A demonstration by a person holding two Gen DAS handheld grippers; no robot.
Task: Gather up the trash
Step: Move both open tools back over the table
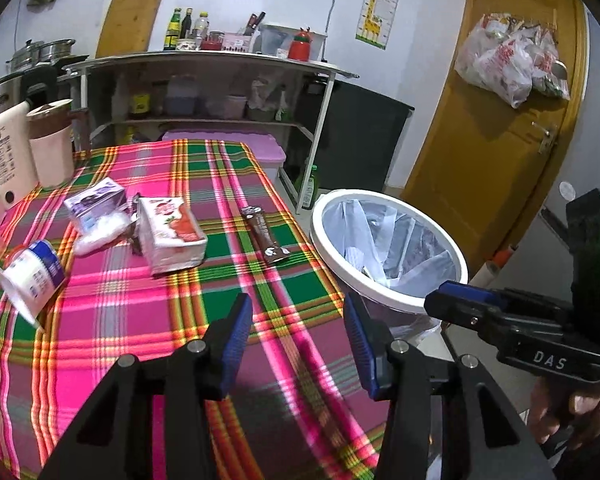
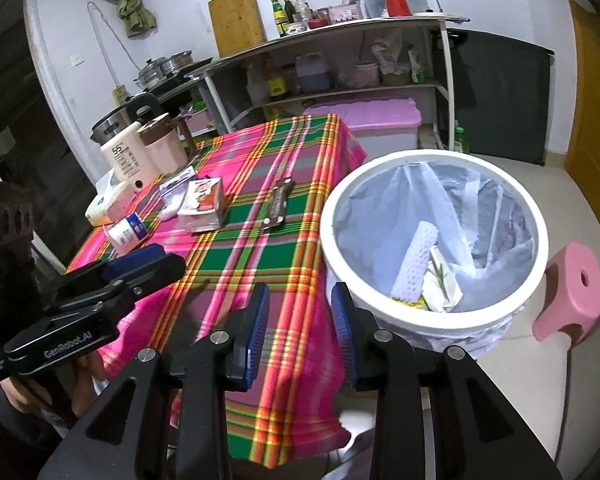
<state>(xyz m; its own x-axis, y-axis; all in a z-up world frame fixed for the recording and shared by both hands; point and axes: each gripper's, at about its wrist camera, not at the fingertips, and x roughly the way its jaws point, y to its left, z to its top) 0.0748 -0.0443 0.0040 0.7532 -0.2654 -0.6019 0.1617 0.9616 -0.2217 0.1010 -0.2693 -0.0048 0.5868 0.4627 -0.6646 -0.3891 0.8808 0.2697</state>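
Progress: partly done, by the look of it; some trash already in the bin, several pieces left on the worktop.
Bin (image 2: 434,164): white rim, clear liner, standing on the floor just beside the worktop's right edge.
Bin contents: white foam net sleeve (image 2: 414,262) and crumpled pale wrappers (image 2: 444,284) resting on the liner.
Worktop (image 1: 148,344): covered in pink-green plaid cloth.
Left to collect: brown snack wrapper (image 1: 265,236) lying flat, nearest the bin; red-and-white carton (image 1: 172,236) on its side; purple carton (image 1: 96,200) behind it; white crumpled plastic (image 1: 100,236) between the two cartons; tipped yogurt cup (image 1: 32,276) near the left edge.
Probably not trash: cream box marked 55 (image 1: 4,152), pink lidded jug (image 1: 52,140), tissue pack (image 2: 108,204) at the worktop's far left.
Left claw (image 1: 298,344): spread apart, nothing held, hovering above the near worktop edge.
Right claw (image 2: 300,332): parted, empty, above the worktop corner next to the bin.
Hidden: bin bottom under liner folds; anything beneath the wrappers unknowable.
Cut off: tissue pack at the frame edge in the left view; yogurt cup blurred there.
Hard to read: carton print and wrapper lettering too small; full or empty, cannot tell.
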